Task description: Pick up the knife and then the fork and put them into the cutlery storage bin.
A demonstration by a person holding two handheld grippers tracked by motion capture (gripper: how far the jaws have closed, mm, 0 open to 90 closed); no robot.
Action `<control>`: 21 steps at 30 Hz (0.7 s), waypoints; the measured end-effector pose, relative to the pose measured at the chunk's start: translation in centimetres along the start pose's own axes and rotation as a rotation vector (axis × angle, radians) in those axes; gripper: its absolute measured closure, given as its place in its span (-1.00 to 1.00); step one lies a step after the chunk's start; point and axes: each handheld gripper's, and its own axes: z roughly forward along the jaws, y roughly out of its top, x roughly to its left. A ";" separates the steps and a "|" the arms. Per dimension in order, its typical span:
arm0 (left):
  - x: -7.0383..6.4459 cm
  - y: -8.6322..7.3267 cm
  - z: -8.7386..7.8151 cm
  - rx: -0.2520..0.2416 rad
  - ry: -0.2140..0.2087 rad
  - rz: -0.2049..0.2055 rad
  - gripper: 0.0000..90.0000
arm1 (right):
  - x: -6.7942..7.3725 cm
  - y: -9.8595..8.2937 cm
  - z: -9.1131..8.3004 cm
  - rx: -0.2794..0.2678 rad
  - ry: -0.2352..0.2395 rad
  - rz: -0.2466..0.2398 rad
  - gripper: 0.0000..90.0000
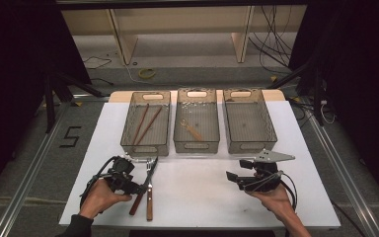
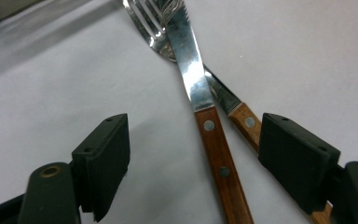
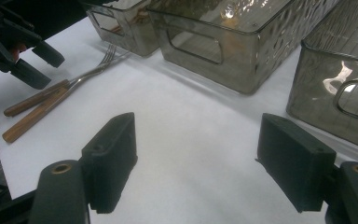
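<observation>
Left gripper (image 2: 193, 154), jaws wide, straddles a wooden-handled knife (image 2: 205, 126) crossing a fork (image 2: 156, 32) (both on the white table (image 1: 202, 192)); right gripper (image 3: 196, 158) gapes empty; three baskets (image 1: 196, 123) stand beyond.

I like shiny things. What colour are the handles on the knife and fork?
Reddish-brown wood with small silver rivets, on both knife and fork; the left gripper view shows it best.

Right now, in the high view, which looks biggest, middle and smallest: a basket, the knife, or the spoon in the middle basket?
1. Left basket, clearly largest.
2. Knife.
3. Spoon, smallest, though it lies farther from the camera, so that gap is less sure.
</observation>
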 end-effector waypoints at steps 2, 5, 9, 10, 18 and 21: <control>0.0 -0.1 0.0 0.015 0.004 -0.001 -0.44 | 0.0 -0.1 0.0 0.001 0.003 0.000 -0.36; -0.1 -0.1 0.1 0.030 0.005 0.001 -0.42 | 0.0 -0.2 0.0 0.004 0.004 0.000 -0.36; -0.1 -0.3 0.0 0.047 0.016 -0.003 -0.37 | 0.0 -0.3 0.0 0.007 0.006 -0.001 -0.36; 0.0 -0.3 0.0 0.055 0.016 0.001 -0.35 | 0.0 -0.3 0.0 0.008 0.007 0.000 -0.36; -0.3 -0.6 0.0 0.092 0.010 0.010 -0.18 | 0.3 -0.4 -0.2 0.012 0.001 -0.008 -0.35; -0.6 -0.6 0.3 0.107 0.000 0.024 -0.09 | 0.3 -0.4 -0.2 0.015 -0.001 -0.013 -0.35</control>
